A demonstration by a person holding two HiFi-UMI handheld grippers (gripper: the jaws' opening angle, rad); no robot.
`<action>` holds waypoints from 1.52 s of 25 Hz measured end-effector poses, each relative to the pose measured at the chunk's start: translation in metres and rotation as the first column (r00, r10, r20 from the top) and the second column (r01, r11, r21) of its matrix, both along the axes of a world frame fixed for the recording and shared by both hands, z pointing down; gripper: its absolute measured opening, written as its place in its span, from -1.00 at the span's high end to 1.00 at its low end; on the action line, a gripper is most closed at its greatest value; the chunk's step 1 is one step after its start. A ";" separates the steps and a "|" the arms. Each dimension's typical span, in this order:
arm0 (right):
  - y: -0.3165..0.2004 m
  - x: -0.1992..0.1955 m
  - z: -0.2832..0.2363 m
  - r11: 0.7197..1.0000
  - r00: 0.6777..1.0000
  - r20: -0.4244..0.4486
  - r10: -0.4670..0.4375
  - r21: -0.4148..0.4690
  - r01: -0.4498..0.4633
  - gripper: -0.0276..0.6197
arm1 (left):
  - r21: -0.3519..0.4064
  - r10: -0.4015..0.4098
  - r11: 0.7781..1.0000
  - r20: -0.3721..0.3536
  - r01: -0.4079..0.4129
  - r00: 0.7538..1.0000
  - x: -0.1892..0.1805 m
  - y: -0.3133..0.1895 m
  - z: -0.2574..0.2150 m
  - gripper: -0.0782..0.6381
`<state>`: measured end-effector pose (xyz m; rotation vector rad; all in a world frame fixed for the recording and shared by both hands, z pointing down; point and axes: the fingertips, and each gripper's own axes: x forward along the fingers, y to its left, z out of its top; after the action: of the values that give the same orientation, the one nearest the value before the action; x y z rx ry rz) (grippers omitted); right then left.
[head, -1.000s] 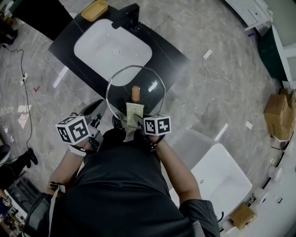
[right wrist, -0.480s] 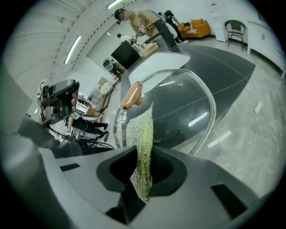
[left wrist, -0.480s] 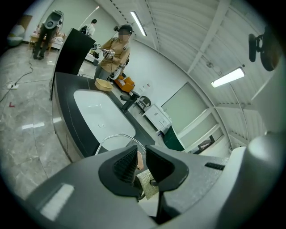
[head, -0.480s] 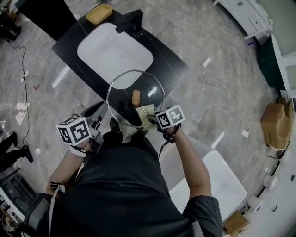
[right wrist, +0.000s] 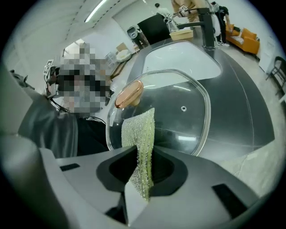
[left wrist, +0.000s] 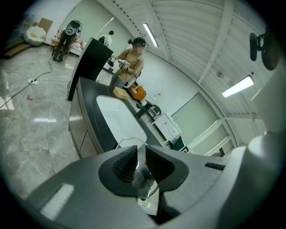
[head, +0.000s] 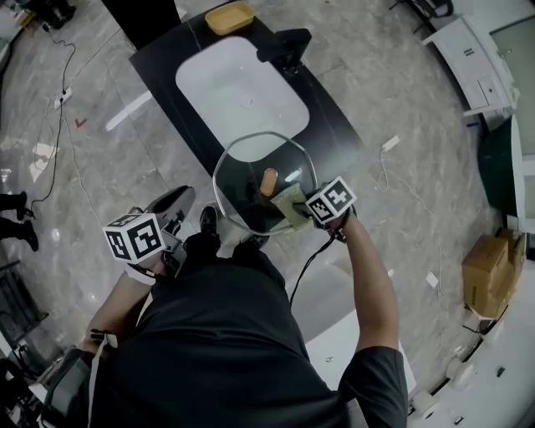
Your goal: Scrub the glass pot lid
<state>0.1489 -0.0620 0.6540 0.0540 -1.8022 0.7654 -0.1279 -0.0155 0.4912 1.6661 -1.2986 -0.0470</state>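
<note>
- Your left gripper (left wrist: pixel 139 166): jaws drawn in narrow and clamped on the rim of the glass pot lid (right wrist: pixel 178 112). The rim runs edge-on through the slot between them.
- In the head view its marker cube (head: pixel 134 237) sits low at the left, close against your torso.
- The lid is off the surface and tilted, carried by that one rim grip on its near-left side.
- From the head view it hangs over the front edge of the black counter (head: pixel 167 60) and overlaps the near edge of the white basin (head: pixel 242 92).
- Knob (right wrist: pixel 129 94): tan-orange, oblong, at the middle of the lid. A small vent hole shows in the glass to its right in the right gripper view.
- Your right gripper (right wrist: pixel 143 172): jaws closed on a yellow-green scrub cloth (right wrist: pixel 140 132), with a short tail hanging below the pinch.
- The free end of the cloth stands up from the jaws and lies against the glass, its top edge just below the knob.
- Its marker cube (head: pixel 332 201) is just beside the lid's near-right rim, and your right forearm reaches forward to it.
- Surroundings: a black faucet (head: pixel 287 46) at the far side of the basin, a yellow tray (head: pixel 230 17) on the far end of the counter, and a cardboard box (head: pixel 485 266) on the marble floor at the right.
</note>
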 end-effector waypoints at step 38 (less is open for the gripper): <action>-0.025 -0.010 -0.172 0.556 0.391 0.602 0.697 -0.108 -0.824 0.71 | 0.144 0.438 0.892 -0.035 -0.429 0.898 0.112 -0.052 -0.030 0.62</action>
<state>0.1387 -0.0874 0.4825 0.9868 -2.4749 1.3541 -0.0158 -0.0677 0.4609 2.0201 -0.8617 0.0796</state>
